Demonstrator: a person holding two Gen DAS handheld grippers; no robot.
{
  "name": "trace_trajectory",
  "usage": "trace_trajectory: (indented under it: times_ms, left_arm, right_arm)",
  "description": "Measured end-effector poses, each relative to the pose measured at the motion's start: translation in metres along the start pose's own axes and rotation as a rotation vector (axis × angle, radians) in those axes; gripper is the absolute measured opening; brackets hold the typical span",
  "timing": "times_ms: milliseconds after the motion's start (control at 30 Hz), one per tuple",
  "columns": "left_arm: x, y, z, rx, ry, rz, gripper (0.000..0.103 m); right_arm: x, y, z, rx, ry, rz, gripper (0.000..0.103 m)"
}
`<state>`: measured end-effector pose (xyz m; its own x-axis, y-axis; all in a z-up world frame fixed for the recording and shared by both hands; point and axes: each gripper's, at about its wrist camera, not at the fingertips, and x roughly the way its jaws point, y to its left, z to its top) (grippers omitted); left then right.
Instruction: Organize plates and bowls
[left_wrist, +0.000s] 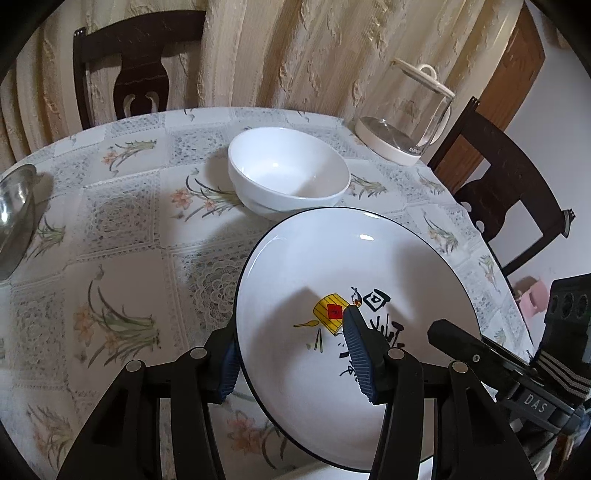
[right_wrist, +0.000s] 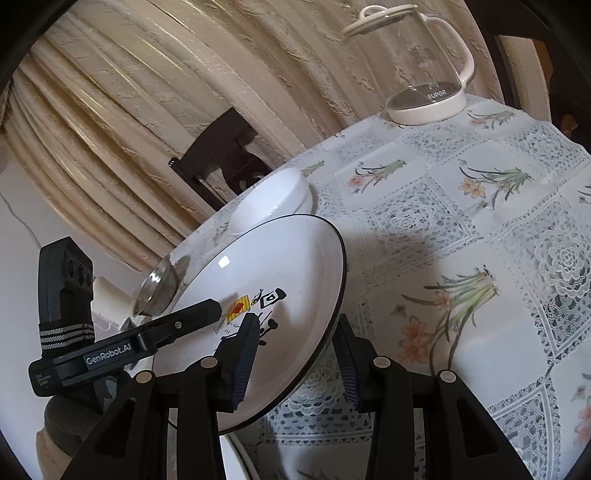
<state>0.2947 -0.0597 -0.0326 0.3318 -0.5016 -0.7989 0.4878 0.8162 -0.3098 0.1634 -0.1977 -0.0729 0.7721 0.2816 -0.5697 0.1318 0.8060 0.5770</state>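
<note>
Both the left gripper (left_wrist: 291, 354) and right gripper (right_wrist: 293, 363) clamp their jaws on the decorated plate (left_wrist: 325, 258), apparently lifted above the tabletop (left_wrist: 129, 229), near stacked white bowls (left_wrist: 288, 173).

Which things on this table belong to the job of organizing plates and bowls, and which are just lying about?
Part of the job:
decorated plate, gripped at opposite rims by left gripper and right gripper
stacked white bowls
steel bowl, probably

Just lying about:
glass kettle
chairs
curtain
</note>
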Motion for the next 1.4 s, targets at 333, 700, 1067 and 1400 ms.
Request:
trace_trajectory:
  times_ms: [333,700,1067,1400]
  left_arm:
    - [-0.039,-0.005,-0.025,0.001,-0.058,0.028,0.052]
    - [-0.094,-0.011,-0.077,0.012,-0.145,0.069,0.052]
    - [-0.102,-0.02,-0.124,0.033,-0.115,0.024,0.052]
    - [-0.115,-0.01,-0.148,0.04,-0.11,0.026,0.052]
  right_arm:
    - [-0.012,0.016,-0.011,-0.072,-0.021,0.09,0.044]
    - [-0.048,0.032,-0.047,-0.121,-0.012,0.138,0.044]
    - [-0.072,0.038,-0.081,-0.131,0.011,0.103,0.044]
    - [-0.072,0.049,-0.106,-0.158,0.067,0.095,0.044]
